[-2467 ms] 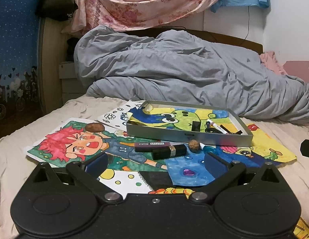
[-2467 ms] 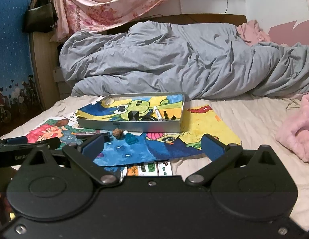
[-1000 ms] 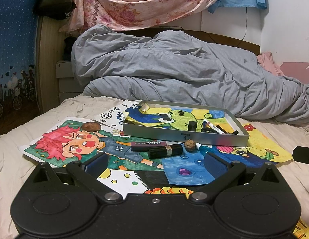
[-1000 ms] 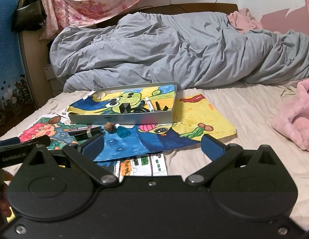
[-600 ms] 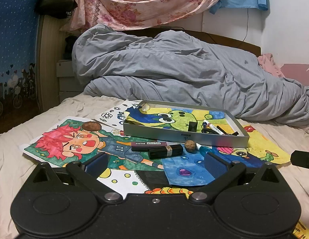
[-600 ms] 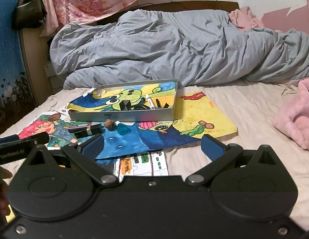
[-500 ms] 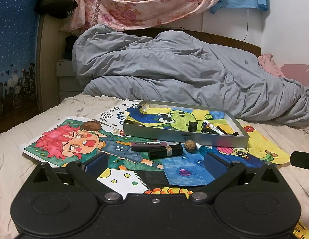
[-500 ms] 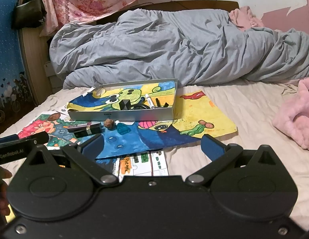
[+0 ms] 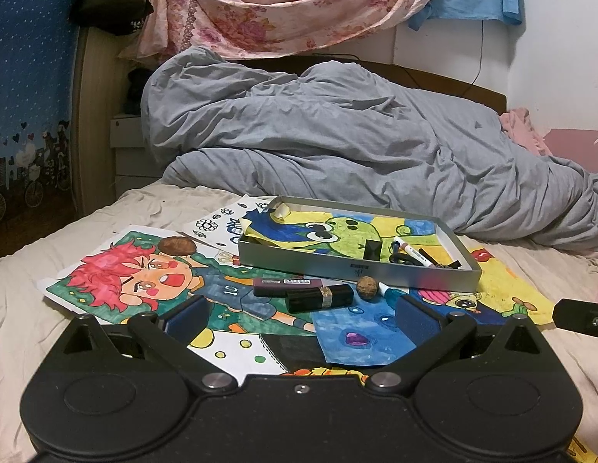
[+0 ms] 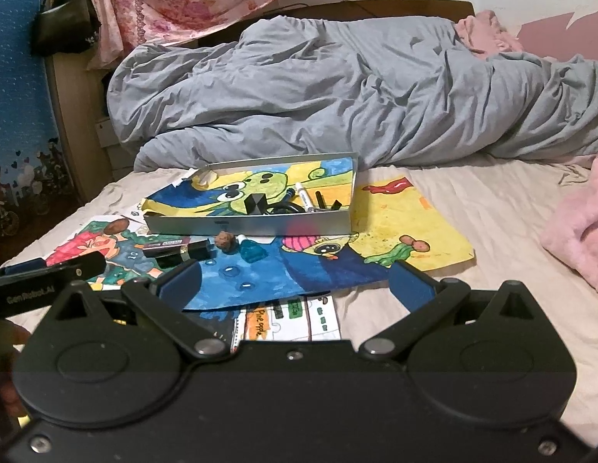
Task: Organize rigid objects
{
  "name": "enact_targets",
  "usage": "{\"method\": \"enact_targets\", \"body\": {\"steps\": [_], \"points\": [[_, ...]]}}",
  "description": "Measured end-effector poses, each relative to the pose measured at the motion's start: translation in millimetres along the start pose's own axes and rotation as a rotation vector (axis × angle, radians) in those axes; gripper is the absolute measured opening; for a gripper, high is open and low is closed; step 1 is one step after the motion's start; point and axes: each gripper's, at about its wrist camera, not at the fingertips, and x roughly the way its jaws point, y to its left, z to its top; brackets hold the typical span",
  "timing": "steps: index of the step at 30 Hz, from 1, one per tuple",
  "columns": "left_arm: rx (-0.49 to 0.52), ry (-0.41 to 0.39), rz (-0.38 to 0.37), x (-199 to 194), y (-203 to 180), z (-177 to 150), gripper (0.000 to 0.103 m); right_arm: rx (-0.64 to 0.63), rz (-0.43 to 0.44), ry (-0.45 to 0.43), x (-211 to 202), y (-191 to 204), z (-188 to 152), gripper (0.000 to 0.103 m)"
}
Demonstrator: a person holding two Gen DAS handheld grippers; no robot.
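Note:
A shallow grey metal tray (image 9: 356,268) (image 10: 252,225) sits on coloured drawings on the bed, holding a white marker (image 9: 414,250), a black block (image 9: 373,250) and other small items. In front of it lie a black lipstick tube (image 9: 320,298) (image 10: 187,251), a maroon tube (image 9: 287,284), a small brown ball (image 9: 367,288) (image 10: 224,240) and a blue cap (image 10: 252,252). A brown nut (image 9: 177,246) lies on the red-haired drawing. My left gripper (image 9: 299,318) is open and empty, just short of the tubes. My right gripper (image 10: 295,283) is open and empty over the blue drawing.
A rumpled grey duvet (image 9: 356,154) fills the back of the bed. A pink fluffy blanket (image 10: 576,231) lies at the right. Loose drawings (image 10: 399,227) cover the sheet around the tray. A wooden headboard and blue wall hanging (image 9: 25,96) stand at the left.
Both grippers have shifted slightly over the bed; the right gripper has drawn a little closer to the tray. Both stay open and the objects have not moved.

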Motion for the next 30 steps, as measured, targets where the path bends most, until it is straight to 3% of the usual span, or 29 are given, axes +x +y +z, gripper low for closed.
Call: {"method": "enact_targets", "body": {"steps": [18, 30], "points": [[0.007, -0.005, 0.002, 4, -9, 12, 0.102, -0.034, 0.055, -0.017, 14, 1, 12, 0.103], [0.023, -0.018, -0.006, 26, -11, 28, 0.102, -0.08, 0.072, -0.025, 30, 5, 18, 0.103]]}}
